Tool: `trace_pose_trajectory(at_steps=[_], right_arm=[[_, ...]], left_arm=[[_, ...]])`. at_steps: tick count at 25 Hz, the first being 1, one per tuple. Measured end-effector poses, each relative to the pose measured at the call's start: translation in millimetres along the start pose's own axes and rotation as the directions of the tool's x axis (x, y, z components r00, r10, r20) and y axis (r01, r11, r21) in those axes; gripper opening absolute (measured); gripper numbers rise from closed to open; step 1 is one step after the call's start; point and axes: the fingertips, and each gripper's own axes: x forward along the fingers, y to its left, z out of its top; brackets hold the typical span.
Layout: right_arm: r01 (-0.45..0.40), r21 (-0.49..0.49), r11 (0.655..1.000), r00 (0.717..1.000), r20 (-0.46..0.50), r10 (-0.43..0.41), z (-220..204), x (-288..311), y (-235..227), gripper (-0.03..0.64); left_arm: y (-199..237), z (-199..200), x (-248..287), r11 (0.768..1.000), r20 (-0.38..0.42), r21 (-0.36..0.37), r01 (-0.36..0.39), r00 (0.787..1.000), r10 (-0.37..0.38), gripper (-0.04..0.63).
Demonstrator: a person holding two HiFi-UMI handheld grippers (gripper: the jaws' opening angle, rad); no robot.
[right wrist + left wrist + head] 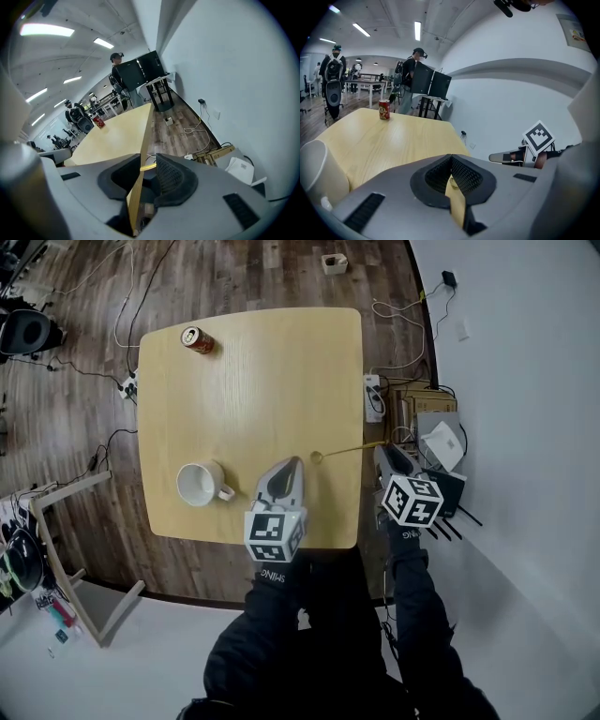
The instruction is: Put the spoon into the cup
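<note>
The right tool (384,450) (147,157) is held at the right edge of the light wooden counter (272,381) (117,136), its jaws spread, with the counter's edge and the handle end of a thin gold-coloured metal spoon (347,451) (148,165) seen between them; no pad can be seen pressing on the handle. The spoon is laid across that edge, its bowl on the counter top and its handle reaching out past the edge toward the right tool. The left tool (292,463) (450,159) is held over the near part of the counter, just beside the spoon's bowl, its jaw tips pressed together with nothing gripped. A white ceramic cup (198,484) (318,168) is stood upright on the counter to the left of the left tool, its handle turned toward that tool and the spoon well outside it. A red drink can (197,339) (384,109) (99,122) is stood near the far left corner, well apart from the cup. A white power strip (373,397) is seen on the dark wooden floor (272,277) beside the counter's right edge.
</note>
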Motion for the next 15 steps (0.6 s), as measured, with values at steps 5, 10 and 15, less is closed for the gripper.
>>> trace_pose_trajectory(at_steps=[5,10,15], right_arm=[[-0.020,0.107,0.994,1.000,0.004,0.020,-1.9,14.9,-13.4,0.146],[-0.086,0.213,0.973,0.996,-0.009,0.090,-8.8,27.3,-15.5,0.178],[-0.142,0.316,0.938,0.989,0.003,0.148,-16.7,36.4,-14.3,0.178]], left_arm=[[2.0,-5.4,3.2,1.000,-0.010,-0.009,-0.013,1.000,0.013,0.032],[-0.1,-9.9,6.3,1.000,-0.017,-0.016,-0.018,1.000,0.018,0.032],[-1.0,-12.9,7.8,0.999,-0.018,-0.033,-0.020,1.000,0.020,0.032]])
